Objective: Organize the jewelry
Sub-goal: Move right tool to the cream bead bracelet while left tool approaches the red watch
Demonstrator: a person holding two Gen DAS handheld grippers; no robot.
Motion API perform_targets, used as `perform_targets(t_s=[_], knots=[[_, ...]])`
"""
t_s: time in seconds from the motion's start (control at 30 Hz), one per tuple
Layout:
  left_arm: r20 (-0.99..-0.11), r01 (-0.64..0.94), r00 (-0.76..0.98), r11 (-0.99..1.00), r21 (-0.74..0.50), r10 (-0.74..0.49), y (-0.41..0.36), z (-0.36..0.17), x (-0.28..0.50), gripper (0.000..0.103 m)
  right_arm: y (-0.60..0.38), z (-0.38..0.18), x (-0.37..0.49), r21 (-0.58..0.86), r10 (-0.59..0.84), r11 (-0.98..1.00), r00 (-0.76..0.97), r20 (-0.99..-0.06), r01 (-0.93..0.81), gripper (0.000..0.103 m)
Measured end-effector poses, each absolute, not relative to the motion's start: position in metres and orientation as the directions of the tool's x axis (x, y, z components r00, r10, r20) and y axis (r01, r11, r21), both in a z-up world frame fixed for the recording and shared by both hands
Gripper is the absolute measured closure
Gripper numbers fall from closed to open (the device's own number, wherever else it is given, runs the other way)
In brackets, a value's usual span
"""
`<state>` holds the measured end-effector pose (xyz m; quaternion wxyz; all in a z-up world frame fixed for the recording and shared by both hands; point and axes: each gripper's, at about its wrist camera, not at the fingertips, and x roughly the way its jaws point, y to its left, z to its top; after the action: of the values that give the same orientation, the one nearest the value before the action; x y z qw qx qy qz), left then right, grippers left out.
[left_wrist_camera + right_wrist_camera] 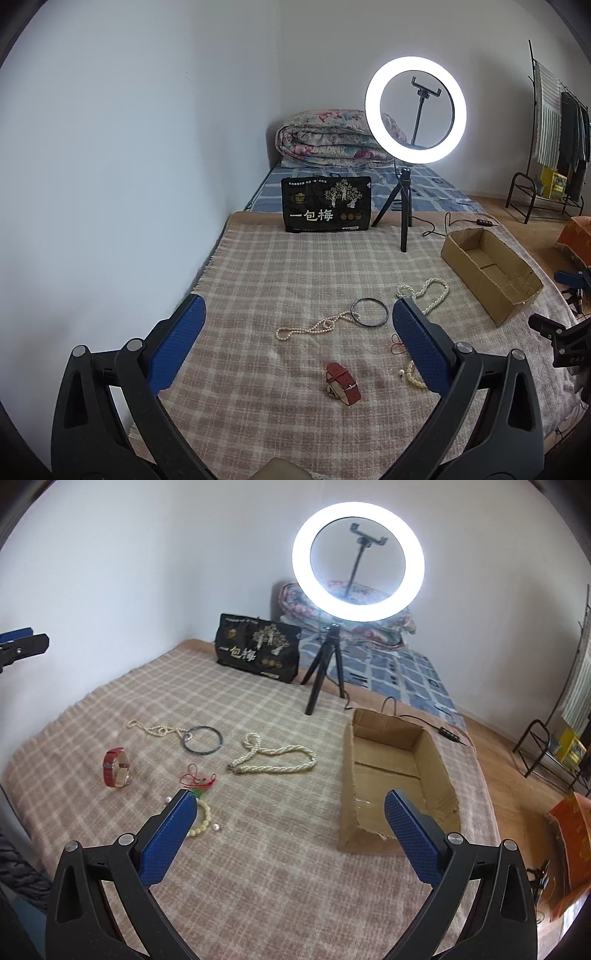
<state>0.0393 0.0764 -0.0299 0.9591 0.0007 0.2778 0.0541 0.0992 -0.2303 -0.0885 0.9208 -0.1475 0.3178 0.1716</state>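
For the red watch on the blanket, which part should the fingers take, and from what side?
Judging by its pose, take the red watch by its strap, from above. It lies on its side on the plaid blanket with the strap looped open, so one finger could slip inside the loop and pinch the band.

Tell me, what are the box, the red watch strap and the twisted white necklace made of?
Box: brown cardboard, matte, with torn, frayed edges. Red watch strap: probably leather or imitation, with pale stitching. Twisted white necklace: small glossy beads, pearl-like; real or fake can't be told.
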Motion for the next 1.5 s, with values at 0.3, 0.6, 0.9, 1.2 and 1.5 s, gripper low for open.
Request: perform_targets(t_s=[0.3, 0.6, 0.9, 1.2, 1.5], knots=[[-0.662, -0.036, 0.748, 0.993, -0.114, -0.049, 0.088, -0.060, 0.064, 0.019, -0.208, -0.124, 0.137, -0.051, 0.318, 0.845, 0.577, -0.753, -0.533, 0.037], [-0.773, 0.004, 0.582, 0.951, -0.308, -0.253, 0.077, -0.103, 0.087, 0.019, -0.184, -0.156, 0.154, -0.030, 0.353, 0.777, 0.475, -0.806, -0.629, 0.037], [-0.868, -0.059, 0.469, 0.975, -0.216, -0.164, 0.063, -0.145, 0.110, 0.019, -0.169, -0.186, 0.167, 0.013, 0.337, 0.729, 0.343, -0.877, -0.684, 0.053], [-0.892, -0.103, 0.428, 0.973, -0.206, -0.143, 0.067, -0.166, 0.119, 0.019, -0.149, -0.203, 0.170, 0.023, 0.327, 0.679, 0.275, -0.904, -0.734, 0.071], [-0.910, -0.121, 0.394, 0.974, -0.191, -0.129, 0.067, -0.180, 0.129, 0.033, -0.141, -0.214, 0.179, 0.037, 0.313, 0.680, 0.243, -0.918, -0.733, 0.080]])
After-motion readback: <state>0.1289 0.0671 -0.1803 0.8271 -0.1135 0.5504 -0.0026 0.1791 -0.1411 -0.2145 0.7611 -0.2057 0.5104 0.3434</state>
